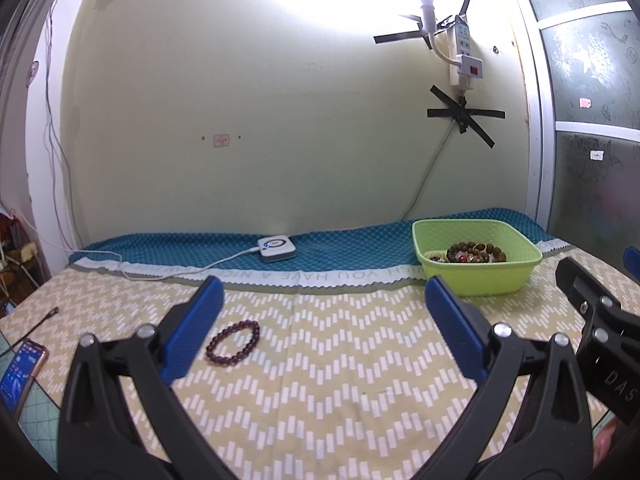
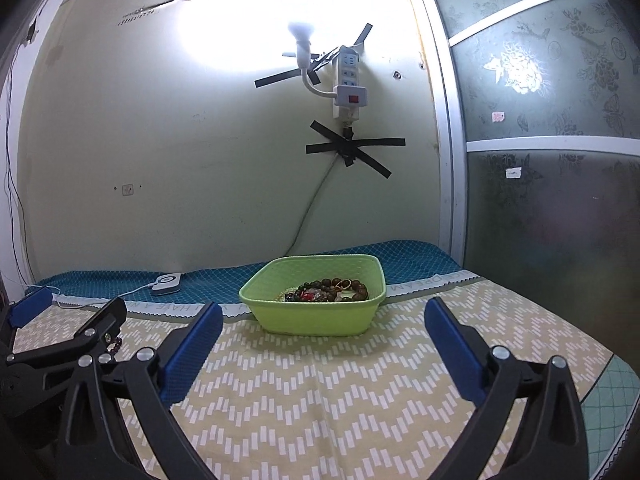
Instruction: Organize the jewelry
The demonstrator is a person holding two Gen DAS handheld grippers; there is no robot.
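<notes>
A dark red bead bracelet [image 1: 233, 342] lies flat on the zigzag-patterned cloth [image 1: 340, 360], just right of my left gripper's left finger. My left gripper [image 1: 324, 292] is open and empty above the cloth. A green basket [image 1: 476, 276] at the back right holds several bead bracelets [image 1: 476, 252]. In the right wrist view the basket [image 2: 316, 320] stands straight ahead with its beads [image 2: 332, 290] inside. My right gripper [image 2: 322, 316] is open and empty, a little short of the basket. The left gripper [image 2: 68, 320] shows at the left edge there, with a bit of the red bracelet [image 2: 116, 345] behind it.
A white charger box [image 1: 277, 248] with a cable lies on the teal cloth by the wall. A phone [image 1: 20, 372] lies at the left table edge. A power strip [image 1: 462, 52] and lamp are taped to the wall. A frosted glass partition [image 2: 552, 160] bounds the right side.
</notes>
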